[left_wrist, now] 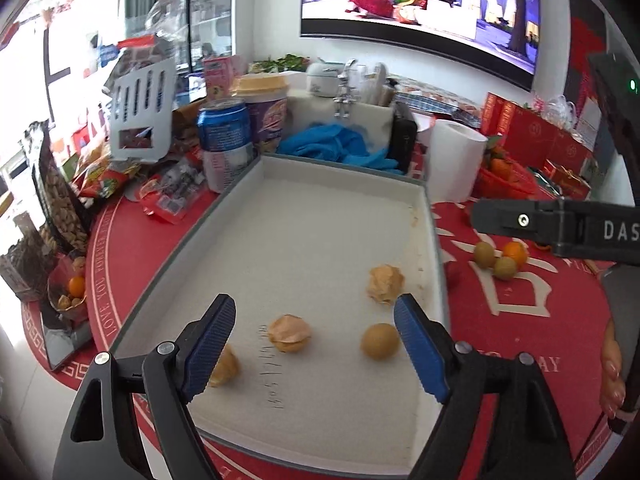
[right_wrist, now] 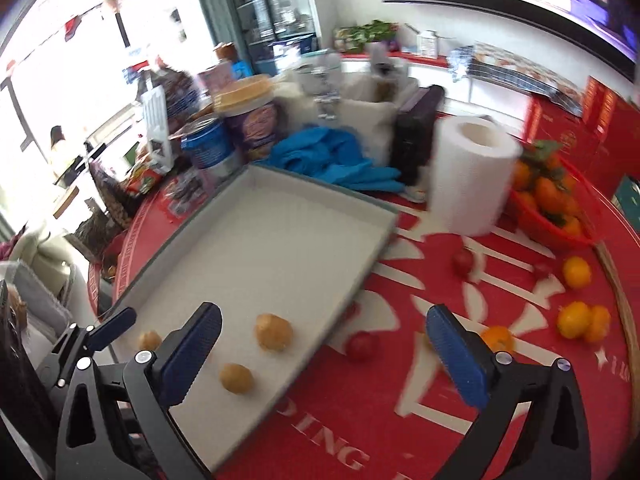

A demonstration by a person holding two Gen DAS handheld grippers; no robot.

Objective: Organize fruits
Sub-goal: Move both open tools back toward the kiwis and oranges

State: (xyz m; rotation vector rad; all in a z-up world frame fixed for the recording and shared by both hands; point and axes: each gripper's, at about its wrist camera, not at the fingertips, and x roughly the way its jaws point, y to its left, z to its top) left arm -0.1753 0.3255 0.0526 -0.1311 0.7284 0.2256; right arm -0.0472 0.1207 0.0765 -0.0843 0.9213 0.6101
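Left wrist view: my left gripper (left_wrist: 314, 344) stands wide apart with nothing between its blue ribbed pads (left_wrist: 208, 350). It hovers over the shallow grey-walled cardboard tray with a white floor (left_wrist: 256, 216). Four tan fruits lie in the tray: a papery-husked one (left_wrist: 289, 333) at 12 o'clock from the gripper, a smooth round one (left_wrist: 380, 341) at 2 o'clock just beside the right pad, a second husked one (left_wrist: 385, 283) beyond it, and one partly hidden behind the left pad (left_wrist: 226, 368). Outside the tray, at 2 o'clock on the red printed tablecloth (left_wrist: 500, 360), two green-brown round fruits (left_wrist: 485, 254) touch a small orange (left_wrist: 516, 252).

Right wrist view: my right gripper (right_wrist: 324, 352) is at full spread and holds nothing. The frame is blurred. The tray edge runs between the pads. A small red round fruit (right_wrist: 362, 346) lies at 12 o'clock on the cloth; loose oranges (right_wrist: 576, 318) sit at 2 o'clock, near a red basket of oranges (right_wrist: 560, 236).

Handling judgement: the husked fruits look light and crushable; I would close gently across the widest part. The smooth round ones may roll; I would centre the pads before closing.
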